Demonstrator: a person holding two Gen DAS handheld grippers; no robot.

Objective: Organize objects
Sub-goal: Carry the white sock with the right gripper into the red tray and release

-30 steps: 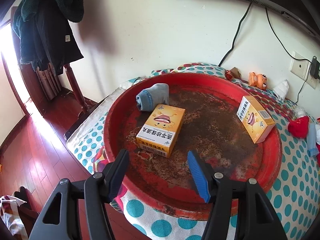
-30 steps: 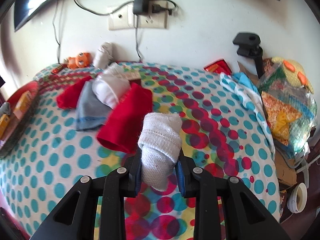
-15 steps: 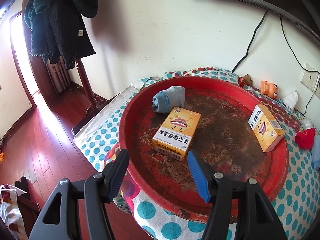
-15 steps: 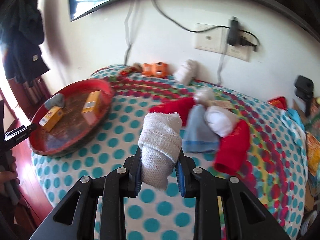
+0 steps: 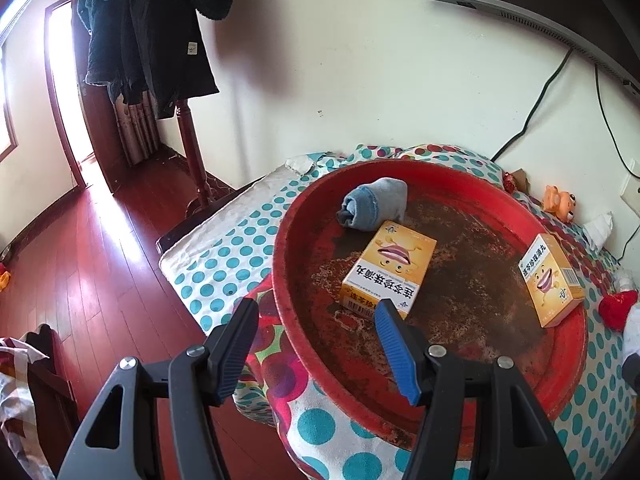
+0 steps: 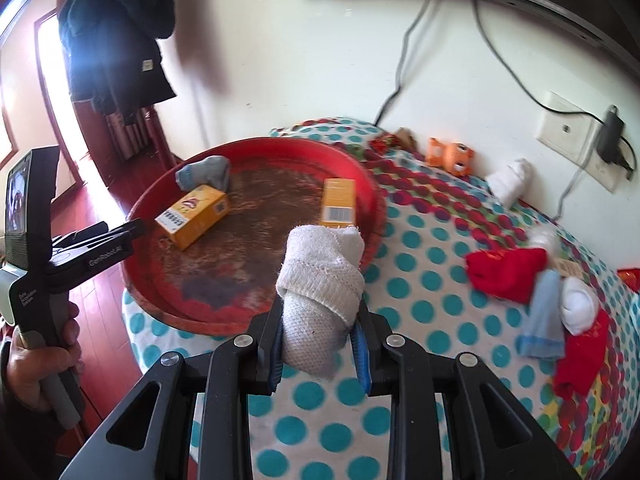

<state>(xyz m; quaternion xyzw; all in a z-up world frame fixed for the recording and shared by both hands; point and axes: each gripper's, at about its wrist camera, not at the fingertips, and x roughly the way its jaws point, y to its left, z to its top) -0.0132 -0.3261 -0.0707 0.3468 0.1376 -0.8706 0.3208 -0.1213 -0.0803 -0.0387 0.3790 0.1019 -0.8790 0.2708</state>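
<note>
While the right tool (image 6: 318,344) pinches a rolled white sock (image 6: 320,280) between its blue pads, the bundle stands up out of the jaws and hangs above the polka-dot cloth (image 6: 424,280) just beside the near rim of the round red tray (image 6: 372,196). The surface under the cloth may be a bed or a counter; the pictures do not settle which. Inside the tray lie a rolled grey-blue sock (image 6: 204,172) at the far left, an orange box (image 6: 194,214) lying flat next to it, and a second orange box (image 6: 339,202) near the right rim, apart from the first. The left tool (image 5: 316,344) is spread wide with nothing between its pads; it hovers over the tray's near edge, and in the right wrist view it reaches in from the left, held by a hand (image 6: 38,356) on its grip. On the cloth to the right of the tray, well apart from it, sits a loose heap: a red sock (image 6: 506,274), a light blue sock (image 6: 542,320), a white rolled sock (image 6: 578,308) and another red piece (image 6: 580,360) touching one another. Farther back near the wall are an orange toy (image 6: 450,154) and another white bundle (image 6: 512,176). A dark coat (image 5: 148,28) hangs on a wooden stand above the red floorboards (image 5: 80,264).
</note>
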